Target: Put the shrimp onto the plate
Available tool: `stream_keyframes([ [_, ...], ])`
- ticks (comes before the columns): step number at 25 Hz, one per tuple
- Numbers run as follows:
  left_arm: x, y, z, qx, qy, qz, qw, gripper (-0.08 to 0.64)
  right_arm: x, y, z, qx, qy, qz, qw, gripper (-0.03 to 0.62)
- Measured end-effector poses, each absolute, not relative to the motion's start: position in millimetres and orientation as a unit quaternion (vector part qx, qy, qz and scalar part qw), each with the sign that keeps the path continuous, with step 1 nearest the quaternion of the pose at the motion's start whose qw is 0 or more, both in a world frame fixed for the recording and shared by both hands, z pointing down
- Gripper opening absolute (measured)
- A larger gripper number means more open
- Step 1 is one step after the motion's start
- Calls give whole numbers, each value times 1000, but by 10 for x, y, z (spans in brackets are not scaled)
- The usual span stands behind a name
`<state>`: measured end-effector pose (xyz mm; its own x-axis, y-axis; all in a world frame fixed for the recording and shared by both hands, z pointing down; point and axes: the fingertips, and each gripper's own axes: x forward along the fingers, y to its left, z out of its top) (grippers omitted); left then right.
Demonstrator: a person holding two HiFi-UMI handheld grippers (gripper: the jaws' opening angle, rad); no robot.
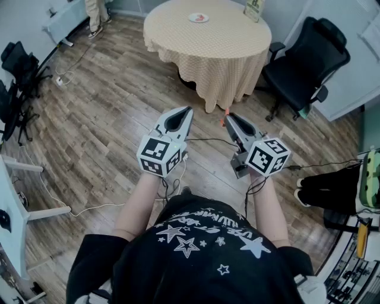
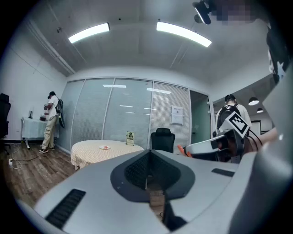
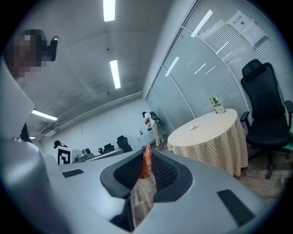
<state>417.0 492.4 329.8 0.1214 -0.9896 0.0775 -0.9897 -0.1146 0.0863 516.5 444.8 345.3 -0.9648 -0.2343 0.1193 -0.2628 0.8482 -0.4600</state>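
A: How far along are you with the shrimp (image 3: 146, 162)?

B: You have it picked up, I'd judge. Your right tongs (image 3: 146, 156) are clamped on it, and its orange body sticks up between the tips. Your left tongs (image 2: 148, 156) are pressed together with nothing between them.

A: And the plate (image 1: 199, 18)?

B: It is well apart from you, on the round bench (image 1: 225, 53) with the checked cloth. You stand on the wood floor (image 1: 107, 107) short of it, with both tongs pointed that way. Something pinkish lies on the plate, too small to tell what. So the carry and the set-down are what is left for you.

A: Anything you can read from here?

B: Little. A green and yellow card (image 2: 130, 135) stands on the bench beyond the plate, with a dark figure that may be an 8, though I would not swear to it. A paper notice (image 2: 176, 115) hangs on the glass wall (image 2: 123, 114), its print too small to read. Your black shirt (image 1: 196, 237) carries white stars and a line of lettering, seen upside down and not legible. The cubes (image 1: 159, 155) on your tongs bear only black-and-white square markers.
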Motion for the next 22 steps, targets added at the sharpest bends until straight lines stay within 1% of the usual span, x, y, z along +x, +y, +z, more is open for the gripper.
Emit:
stream_keyframes([
  [13, 4045, 4927, 3352, 739, -670, 9, 68, 9, 4957, 4457, 3452, 119, -964, 233, 45, 51],
  [22, 3951, 4970, 3411, 739, -670, 9, 71, 9, 4834, 4462, 3469, 123, -963, 238, 35, 51],
])
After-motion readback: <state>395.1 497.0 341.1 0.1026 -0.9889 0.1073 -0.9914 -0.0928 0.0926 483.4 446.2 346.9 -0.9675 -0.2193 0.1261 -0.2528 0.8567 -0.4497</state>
